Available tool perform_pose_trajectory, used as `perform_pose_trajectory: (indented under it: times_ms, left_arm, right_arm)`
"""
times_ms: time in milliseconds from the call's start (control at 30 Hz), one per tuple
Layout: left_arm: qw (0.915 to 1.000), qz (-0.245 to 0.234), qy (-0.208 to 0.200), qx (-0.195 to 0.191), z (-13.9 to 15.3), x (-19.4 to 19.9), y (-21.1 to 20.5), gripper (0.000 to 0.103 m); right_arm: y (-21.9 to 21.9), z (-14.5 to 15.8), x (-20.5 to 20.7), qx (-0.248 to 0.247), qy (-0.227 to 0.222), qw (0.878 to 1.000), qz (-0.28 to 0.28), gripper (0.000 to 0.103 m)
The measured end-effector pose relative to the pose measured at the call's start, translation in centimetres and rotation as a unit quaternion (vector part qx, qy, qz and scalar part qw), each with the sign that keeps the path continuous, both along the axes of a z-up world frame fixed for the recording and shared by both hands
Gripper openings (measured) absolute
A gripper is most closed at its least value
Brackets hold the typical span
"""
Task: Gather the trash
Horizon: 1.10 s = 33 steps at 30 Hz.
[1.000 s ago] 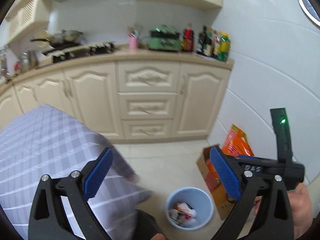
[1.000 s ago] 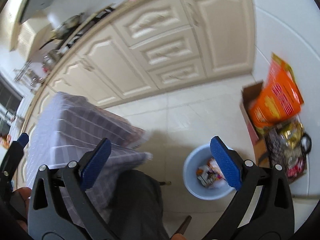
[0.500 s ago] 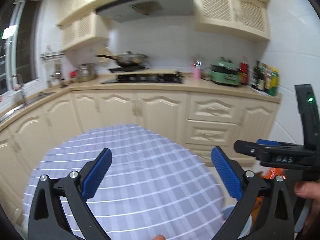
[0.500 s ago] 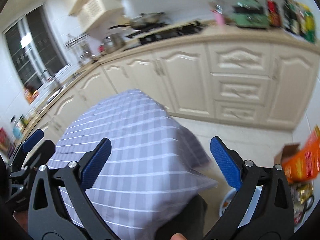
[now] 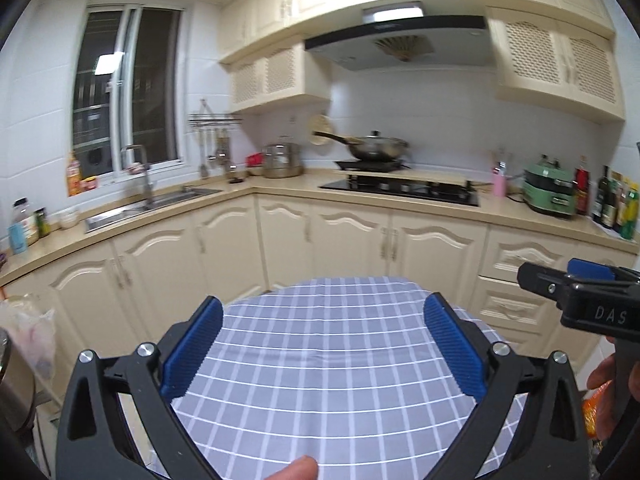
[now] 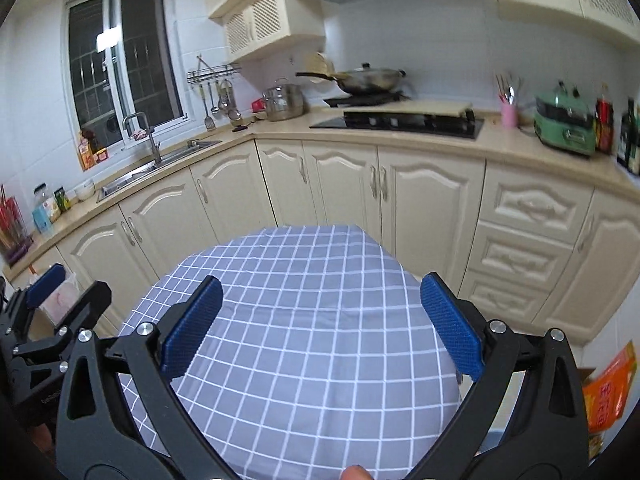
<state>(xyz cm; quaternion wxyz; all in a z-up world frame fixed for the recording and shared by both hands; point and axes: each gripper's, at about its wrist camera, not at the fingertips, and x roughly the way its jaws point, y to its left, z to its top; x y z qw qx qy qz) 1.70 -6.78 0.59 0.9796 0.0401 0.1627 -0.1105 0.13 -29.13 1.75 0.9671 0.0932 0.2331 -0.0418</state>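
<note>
Left tool (image 5: 323,344) and right tool (image 6: 320,322) hover wide apart and empty above a bare checked desk (image 5: 332,360); cabinets (image 5: 340,240) ring its far edge at 12 o'clock, an orange bag (image 6: 608,392) at 4 o'clock; no trash shows.

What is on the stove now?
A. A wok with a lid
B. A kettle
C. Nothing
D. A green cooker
A: a lidded wok with a long dark handle sits on the stove; the green cooker stands apart on the counter to the right.
</note>
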Motion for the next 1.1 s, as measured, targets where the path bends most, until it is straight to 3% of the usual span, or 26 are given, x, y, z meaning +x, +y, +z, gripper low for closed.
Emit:
perform_pose_trajectory:
  times_ms: [467,1100]
  left_arm:
    - [0.9977,0.063,-0.018,-0.02,2.6,-0.7,5.4,0.098]
    - [0.9958,0.081,-0.031,-0.029,2.9,-1.0,6.3,0.098]
  right_arm:
    - [5.4,1.6,1.4,-0.048,-0.031,0.998,0.012,0.097]
    - [6.6,3.0,1.0,-0.05,-0.056,0.997,0.013,0.097]
